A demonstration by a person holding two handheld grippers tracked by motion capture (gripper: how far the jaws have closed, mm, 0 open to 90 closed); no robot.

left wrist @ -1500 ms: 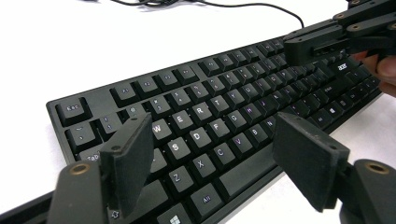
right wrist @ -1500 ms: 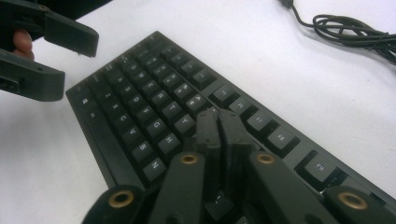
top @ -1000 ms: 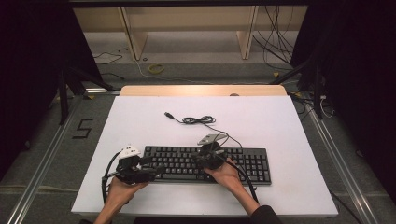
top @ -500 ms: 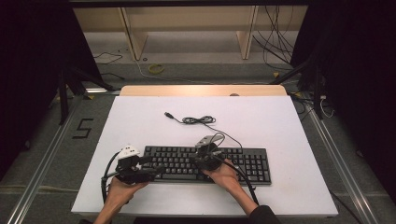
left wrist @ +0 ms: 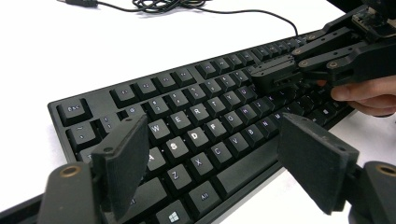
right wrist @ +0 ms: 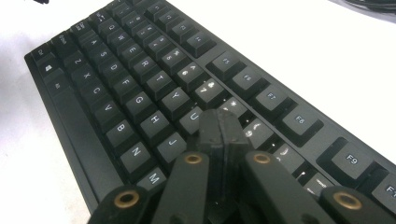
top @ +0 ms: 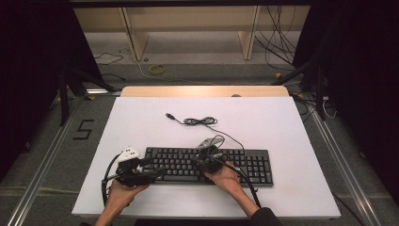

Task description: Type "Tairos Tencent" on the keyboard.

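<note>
The black keyboard (top: pixel 209 165) lies flat near my edge of the white table (top: pixel 282 122); it looks rigid and fairly light, with loose-capped keys that give under a press. My right gripper (right wrist: pixel 222 133) is clenched empty, its tip over the keys around J and K, and my left gripper (left wrist: pixel 212 163) hangs released above the left end. To lift it I'd pinch the plain front edge or a short end, never the keycaps, and mind the cable (top: pixel 202 121) trailing from the back.
</note>
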